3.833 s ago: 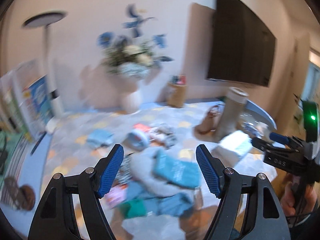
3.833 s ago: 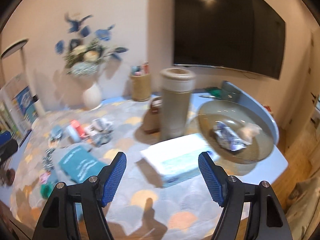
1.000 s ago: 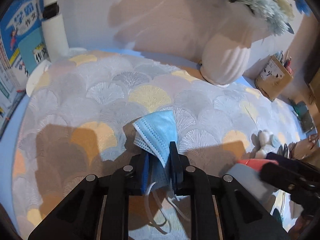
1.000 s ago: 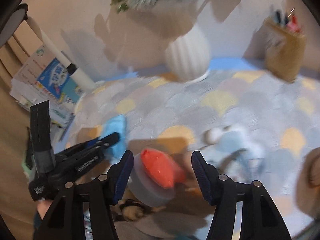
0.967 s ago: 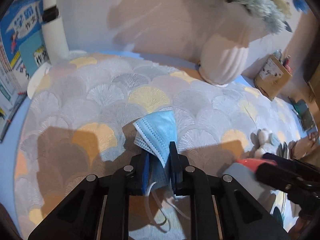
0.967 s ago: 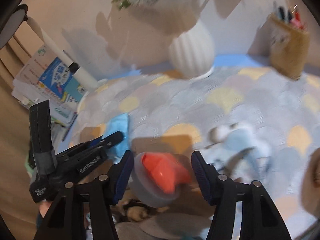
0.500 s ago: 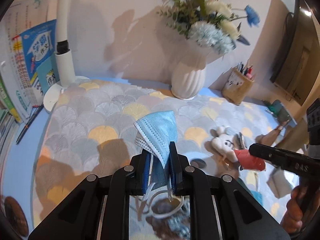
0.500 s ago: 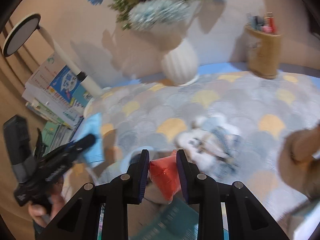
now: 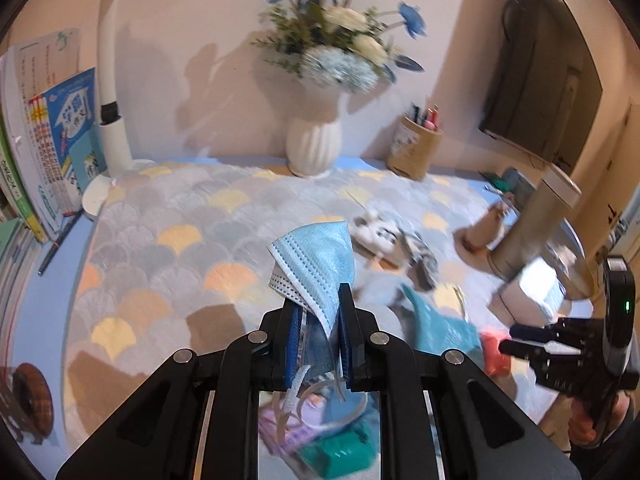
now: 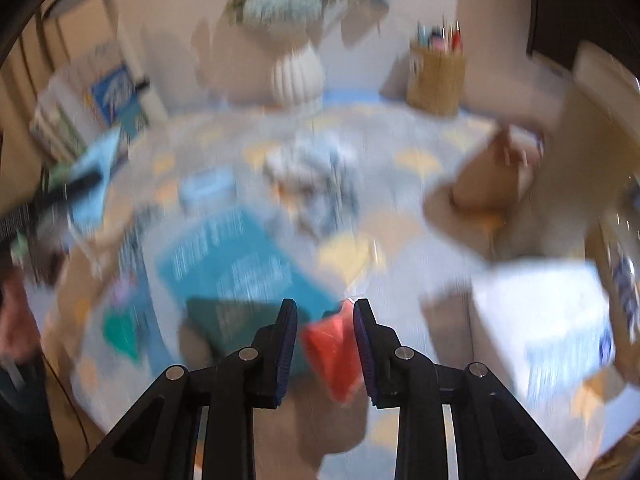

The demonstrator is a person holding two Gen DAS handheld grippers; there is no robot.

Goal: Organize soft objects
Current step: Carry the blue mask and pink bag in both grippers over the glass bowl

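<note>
1. The folded pale-blue pleated face mask (image 9: 316,264) is judged very light, limp and thin; it is best taken across its folded layers near the bottom edge, as a pinch on the loose white ear loops (image 9: 308,390) alone would likely let it swing or slip.
2. It looks like a soft non-woven cloth folded to a rounded wedge, with stitched white edging and loops dangling below.
3. It is held clear above the table, pinched between the pads of the left claw (image 9: 318,344), which is fully closed on it.
4. The small red soft packet (image 10: 334,350) is judged squashy and light; a hold across its middle suits it.
5. It is gripped in the right claw (image 10: 324,340), whose jaws have just been closing and now press on it, above the table.
6. Below lie a teal printed cloth (image 10: 236,268), a white plush toy (image 9: 378,234) and other blurred soft things on the scallop-patterned tablecloth (image 9: 168,248).
7. Behind stand a white ribbed vase of flowers (image 9: 314,146) and a pen pot (image 9: 414,148).
</note>
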